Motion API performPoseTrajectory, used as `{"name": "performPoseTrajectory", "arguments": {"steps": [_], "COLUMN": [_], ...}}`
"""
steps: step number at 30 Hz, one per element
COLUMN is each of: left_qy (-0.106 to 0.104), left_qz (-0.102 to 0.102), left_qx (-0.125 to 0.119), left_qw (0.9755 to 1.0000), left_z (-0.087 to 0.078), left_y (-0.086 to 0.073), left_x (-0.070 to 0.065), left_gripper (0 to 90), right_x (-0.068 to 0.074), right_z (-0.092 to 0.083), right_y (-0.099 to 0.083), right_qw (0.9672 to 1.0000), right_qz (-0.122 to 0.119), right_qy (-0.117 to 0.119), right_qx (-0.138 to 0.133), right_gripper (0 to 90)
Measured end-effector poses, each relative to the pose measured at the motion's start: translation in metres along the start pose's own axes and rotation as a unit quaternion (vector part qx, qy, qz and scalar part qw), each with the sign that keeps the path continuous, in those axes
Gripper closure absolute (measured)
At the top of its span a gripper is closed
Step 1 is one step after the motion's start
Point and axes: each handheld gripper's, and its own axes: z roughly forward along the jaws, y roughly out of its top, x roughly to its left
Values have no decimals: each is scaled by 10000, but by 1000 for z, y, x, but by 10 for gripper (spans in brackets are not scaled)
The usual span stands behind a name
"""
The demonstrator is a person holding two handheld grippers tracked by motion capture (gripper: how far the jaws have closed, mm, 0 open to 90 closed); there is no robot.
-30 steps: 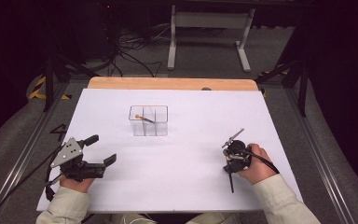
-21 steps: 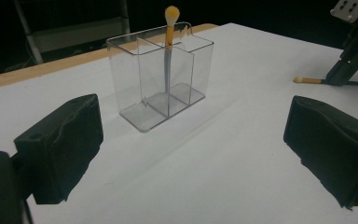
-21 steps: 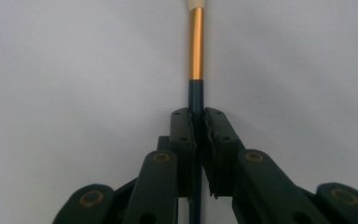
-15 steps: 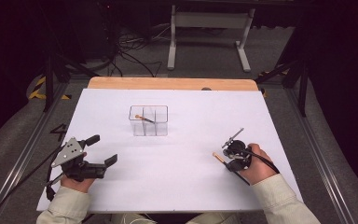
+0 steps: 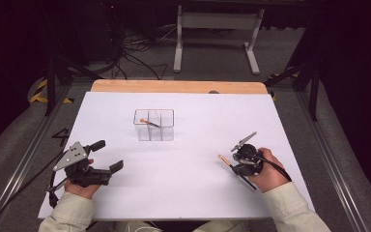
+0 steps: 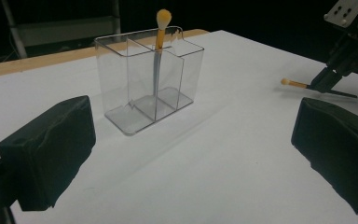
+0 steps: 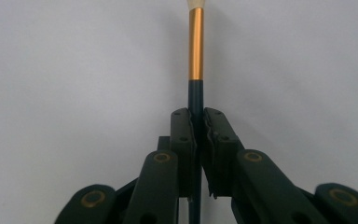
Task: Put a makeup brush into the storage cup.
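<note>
A clear three-compartment organizer (image 5: 166, 131) (image 6: 121, 79) stands mid-table. A makeup brush (image 5: 149, 123) (image 6: 159, 44) with an orange head leans in what looks like its middle compartment. My right gripper (image 5: 235, 166) (image 7: 198, 126) rests low at the right of the table. It is shut on the dark handle of a second brush (image 5: 223, 159) (image 7: 196, 46), whose gold ferrule and pale tip stick out past the jaws. That brush (image 6: 294, 84) and the right gripper (image 6: 328, 77) also appear far off in the left gripper view. My left gripper (image 5: 107, 154) (image 6: 191, 154) is open; its jaws have just been opening, with nothing between them.
White sheet (image 5: 188, 193) covers the table, with a wooden strip (image 5: 174, 86) along the far edge. Beyond are a metal stand (image 5: 215, 29) and cables on a dark floor. Rails run along both table sides.
The brush in my right gripper has swung from pointing toward the front edge to lying slantwise, tip to the left. The right jaws closed on it. The left jaws spread slightly wider.
</note>
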Motion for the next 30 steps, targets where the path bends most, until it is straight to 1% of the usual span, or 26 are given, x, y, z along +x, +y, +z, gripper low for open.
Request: {"name": "performPoseTrajectory", "arguments": {"steps": [2,4,8,11,13,14,17,19,21,23,26,28,29,30], "left_qy": [-16,-37,-78,-122,-117,-147,-172,-200,-215,-242,-260,-271,-271,-275], "left_qz": [40,36,-33,-57,-47,-31,-27,31,96,88,96,120,120,134], "left_qx": [-4,-44,-216,-206,-226,-236,-271,-286,-311,-311,-323,-291,-291,-286], "left_qw": [10000,10000,9997,9997,9997,9996,9995,9994,9992,9992,9991,9991,9991,9991], "left_z": [1,1,0,-1,0,1,2,3,3,3,5,6,6,6], "left_y": [0,1,2,2,3,3,5,5,6,7,7,8,8,8], "left_x": [-1,-3,-3,-4,-4,-4,-5,-6,-7,-7,-8,-8,-8,-9], "left_gripper": [8,18,43,43,43,42,39,37,36,36,36,36,37,37], "right_x": [0,1,-1,0,0,1,3,5,7,8,10,11,11,13], "right_z": [-4,-7,-11,-15,-17,-19,-23,-25,-25,-26,-28,-30,-30,-32], "right_y": [0,0,0,0,0,0,1,1,1,1,0,0,0,0], "right_qw": [9999,9996,9988,9975,9965,9958,9927,9902,9878,9855,9797,9751,9751,9720], "right_qz": [-1,20,38,21,0,-15,-106,-141,-181,-209,-253,-289,-289,-329], "right_qy": [14,41,106,165,211,227,262,266,296,315,329,390,390,383], "right_qx": [-157,-276,-482,-692,-812,-887,-1175,-1364,-1517,-1657,-1962,-2163,-2163,-2295], "right_gripper": [834,834,834,834,834,834,834,834,834,834,834,834,834,834]}}
